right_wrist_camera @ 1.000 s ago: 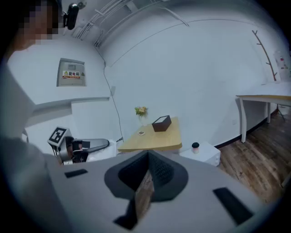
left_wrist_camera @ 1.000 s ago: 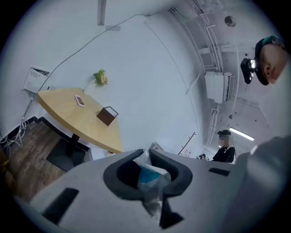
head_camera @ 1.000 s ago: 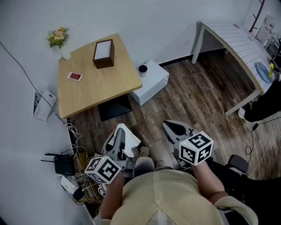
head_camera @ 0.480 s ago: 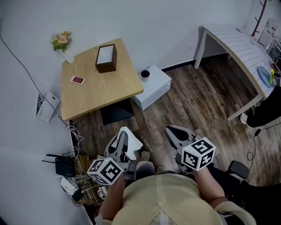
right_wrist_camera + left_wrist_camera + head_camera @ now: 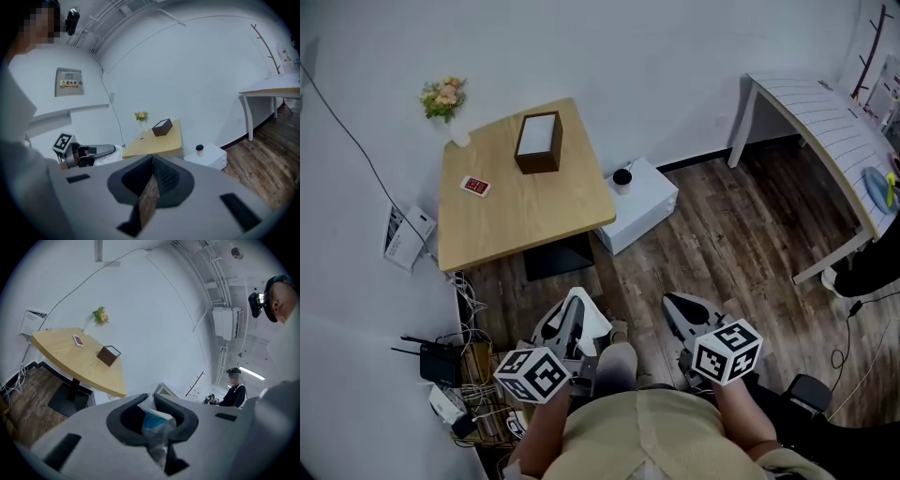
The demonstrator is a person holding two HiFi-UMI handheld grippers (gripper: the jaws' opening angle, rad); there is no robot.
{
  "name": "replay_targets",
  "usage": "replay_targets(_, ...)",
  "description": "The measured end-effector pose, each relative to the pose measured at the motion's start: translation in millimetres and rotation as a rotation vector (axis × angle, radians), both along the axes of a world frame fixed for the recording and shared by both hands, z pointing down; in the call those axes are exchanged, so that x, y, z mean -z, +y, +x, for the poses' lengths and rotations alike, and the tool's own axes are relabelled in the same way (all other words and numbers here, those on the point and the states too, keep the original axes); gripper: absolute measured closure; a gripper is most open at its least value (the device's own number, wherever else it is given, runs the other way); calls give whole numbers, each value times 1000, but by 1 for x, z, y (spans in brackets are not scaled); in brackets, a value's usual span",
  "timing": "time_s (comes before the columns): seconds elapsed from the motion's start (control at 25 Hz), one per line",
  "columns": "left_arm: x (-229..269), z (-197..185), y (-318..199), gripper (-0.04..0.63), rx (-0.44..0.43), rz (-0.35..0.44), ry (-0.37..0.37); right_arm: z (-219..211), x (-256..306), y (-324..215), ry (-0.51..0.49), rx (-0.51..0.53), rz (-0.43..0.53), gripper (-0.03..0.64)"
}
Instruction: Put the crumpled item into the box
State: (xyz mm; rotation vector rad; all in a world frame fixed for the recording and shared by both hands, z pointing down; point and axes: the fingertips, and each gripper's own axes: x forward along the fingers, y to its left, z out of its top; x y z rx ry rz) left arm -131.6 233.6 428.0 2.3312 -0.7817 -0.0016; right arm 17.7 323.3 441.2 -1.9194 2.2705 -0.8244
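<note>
My left gripper (image 5: 570, 311) is shut on a crumpled white and light-blue item (image 5: 587, 319), held low in front of the person's body. In the left gripper view the crumpled item (image 5: 153, 423) is wedged between the closed jaws of the left gripper (image 5: 151, 397). The open-topped brown box (image 5: 538, 142) stands on the far side of the wooden table (image 5: 534, 211), well ahead of both grippers; the same box (image 5: 108, 355) (image 5: 162, 127) appears in both gripper views. My right gripper (image 5: 677, 305) (image 5: 152, 158) is shut with nothing in it.
On the table lie a small red card pack (image 5: 475, 186) and a vase of flowers (image 5: 443, 97). A low white cabinet (image 5: 649, 202) with a cup (image 5: 622, 176) stands right of the table. Cables and a router (image 5: 439, 361) clutter the floor at the left; a white desk (image 5: 825, 117) stands at the right.
In the head view the table and box have slid down and to the right, and both grippers sit lower in the frame. The left gripper keeps its hold on the crumpled item.
</note>
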Motion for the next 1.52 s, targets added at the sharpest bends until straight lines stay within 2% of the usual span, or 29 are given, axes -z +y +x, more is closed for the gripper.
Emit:
replay_targets(0.36, -7, 19, -53, 540, 12, -34, -6, 20, 0, -57, 12, 25, -32, 588)
replay_targets(0.76, -12, 28, -118, 541, 16, -68, -19, 24, 2, -129, 24, 72, -63, 588)
replay_targets(1.2, -18, 15, -175, 541, 48, -77, -15, 8, -3, -195, 33, 124, -85, 588)
replay_targets(1.4, -18, 8, -198, 540, 42, -45, -55, 5, -2, -228, 39, 131, -85, 588)
replay_targets(1.52, -17, 5, -209, 540, 36, -41, -54, 3, 0, -243, 44, 129, -85, 588)
